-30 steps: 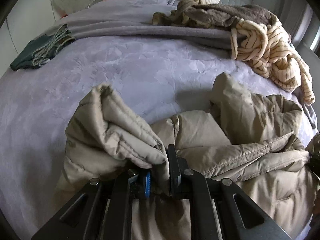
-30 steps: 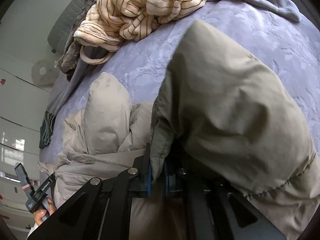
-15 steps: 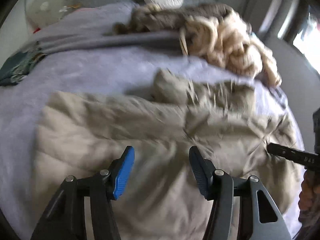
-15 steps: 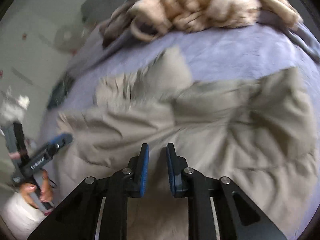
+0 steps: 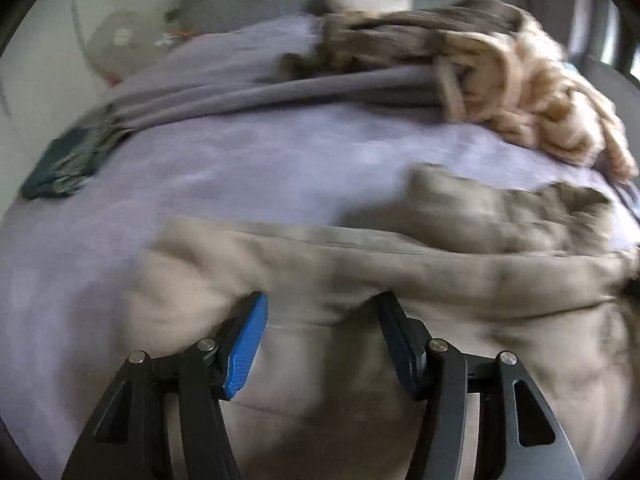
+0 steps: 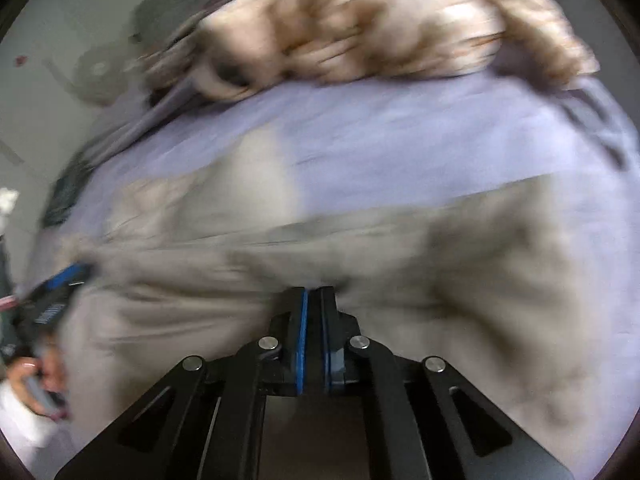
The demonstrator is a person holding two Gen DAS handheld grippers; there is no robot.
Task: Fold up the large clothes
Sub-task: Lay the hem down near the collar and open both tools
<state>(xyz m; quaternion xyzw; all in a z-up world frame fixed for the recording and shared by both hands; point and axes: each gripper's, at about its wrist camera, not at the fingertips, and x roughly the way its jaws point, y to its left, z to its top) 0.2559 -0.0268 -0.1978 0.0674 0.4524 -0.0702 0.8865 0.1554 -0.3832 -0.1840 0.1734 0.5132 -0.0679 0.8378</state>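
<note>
the puffy, soft jacket looks slippery, so pinch its hem; left gripper gapes empty, right gripper has just closed, apparently empty.

Both views are smeared by blur. The beige coat is cut off at the bottom edge, and its seams cannot be made out. The striped blanket is blurred, so its stripes are hardly seen. A dark folded thing on the bed is too smeared to be named. The hand is cut off at the edge, perhaps wrapped around a handle.
</note>
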